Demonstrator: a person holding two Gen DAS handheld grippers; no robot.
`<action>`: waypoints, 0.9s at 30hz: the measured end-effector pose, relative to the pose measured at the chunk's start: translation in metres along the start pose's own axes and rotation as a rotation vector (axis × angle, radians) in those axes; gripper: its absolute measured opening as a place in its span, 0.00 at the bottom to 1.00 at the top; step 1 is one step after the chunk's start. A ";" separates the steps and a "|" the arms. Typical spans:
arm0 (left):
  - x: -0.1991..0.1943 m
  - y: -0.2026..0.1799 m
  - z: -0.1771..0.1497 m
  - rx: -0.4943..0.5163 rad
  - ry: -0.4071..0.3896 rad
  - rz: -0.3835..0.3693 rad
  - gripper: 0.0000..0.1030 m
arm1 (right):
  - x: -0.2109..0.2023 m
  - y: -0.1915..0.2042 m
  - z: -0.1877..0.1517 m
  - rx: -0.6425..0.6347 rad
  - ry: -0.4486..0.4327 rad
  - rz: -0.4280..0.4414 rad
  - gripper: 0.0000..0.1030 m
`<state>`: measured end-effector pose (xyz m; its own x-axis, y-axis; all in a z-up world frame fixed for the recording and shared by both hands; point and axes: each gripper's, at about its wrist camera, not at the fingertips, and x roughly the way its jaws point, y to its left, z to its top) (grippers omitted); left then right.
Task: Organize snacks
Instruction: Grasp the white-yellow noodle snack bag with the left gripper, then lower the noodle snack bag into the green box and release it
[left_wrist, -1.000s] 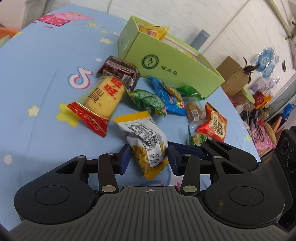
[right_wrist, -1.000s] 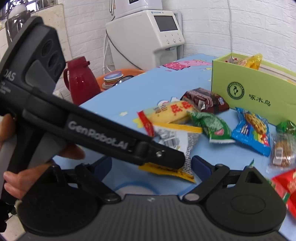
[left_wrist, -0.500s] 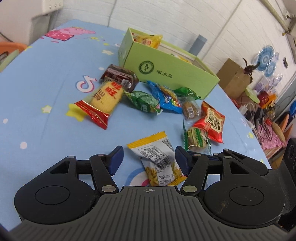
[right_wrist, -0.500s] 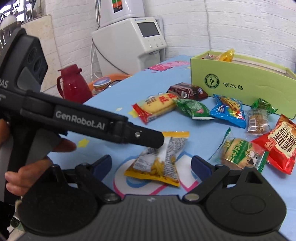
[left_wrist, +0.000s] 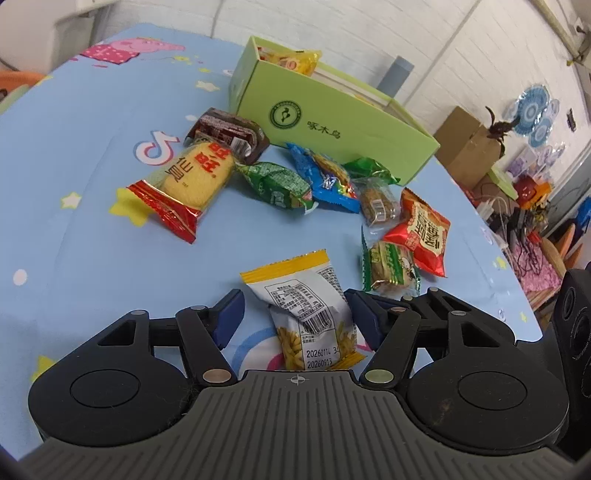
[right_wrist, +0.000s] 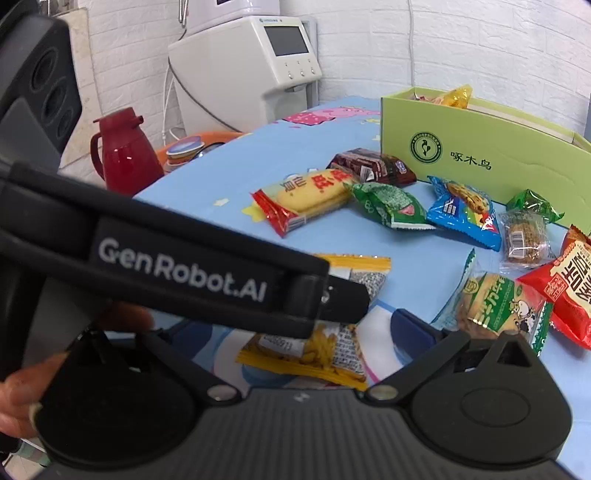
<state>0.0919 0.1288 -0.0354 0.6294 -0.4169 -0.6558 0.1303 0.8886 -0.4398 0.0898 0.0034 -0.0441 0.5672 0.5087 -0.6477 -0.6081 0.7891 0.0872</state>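
A yellow-and-white snack packet (left_wrist: 303, 306) lies flat on the blue tablecloth (left_wrist: 92, 240), apart from the pile. My left gripper (left_wrist: 295, 317) is around it with its jaws opening and not gripping it. My right gripper (right_wrist: 295, 332) also points at the packet (right_wrist: 314, 350), its jaws opening wide on either side. The left gripper's black body (right_wrist: 177, 266) hides the right gripper's left finger. Further back stands the green box (left_wrist: 332, 122) with a yellow packet (left_wrist: 295, 62) inside. Before it lie a yellow rice cracker (left_wrist: 184, 177) and brown (left_wrist: 229, 133), green (left_wrist: 277, 182), blue (left_wrist: 325, 177) and red (left_wrist: 421, 232) packets.
A green biscuit packet (right_wrist: 495, 310) lies just right of the right gripper's pad. A red jug (right_wrist: 125, 151) and a white machine (right_wrist: 251, 62) stand beyond the table's left edge. Cardboard boxes (left_wrist: 469, 147) and clutter sit past the right edge.
The left gripper's jaws have opened and let go of the yellow-and-white packet, which now lies on the cloth nearer than the pile. The right gripper's jaws have spread wider.
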 end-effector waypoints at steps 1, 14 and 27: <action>0.000 0.000 0.000 0.003 0.000 0.000 0.50 | 0.000 0.001 0.000 -0.005 0.001 -0.002 0.99; -0.011 0.001 -0.003 -0.013 -0.017 -0.033 0.54 | -0.015 -0.002 -0.003 0.009 -0.027 0.004 0.99; 0.003 0.001 -0.002 -0.037 0.034 -0.088 0.28 | -0.013 0.000 -0.006 -0.047 -0.033 0.039 0.71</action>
<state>0.0927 0.1284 -0.0392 0.5904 -0.5000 -0.6335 0.1552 0.8406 -0.5189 0.0789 -0.0054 -0.0400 0.5601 0.5509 -0.6187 -0.6554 0.7514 0.0758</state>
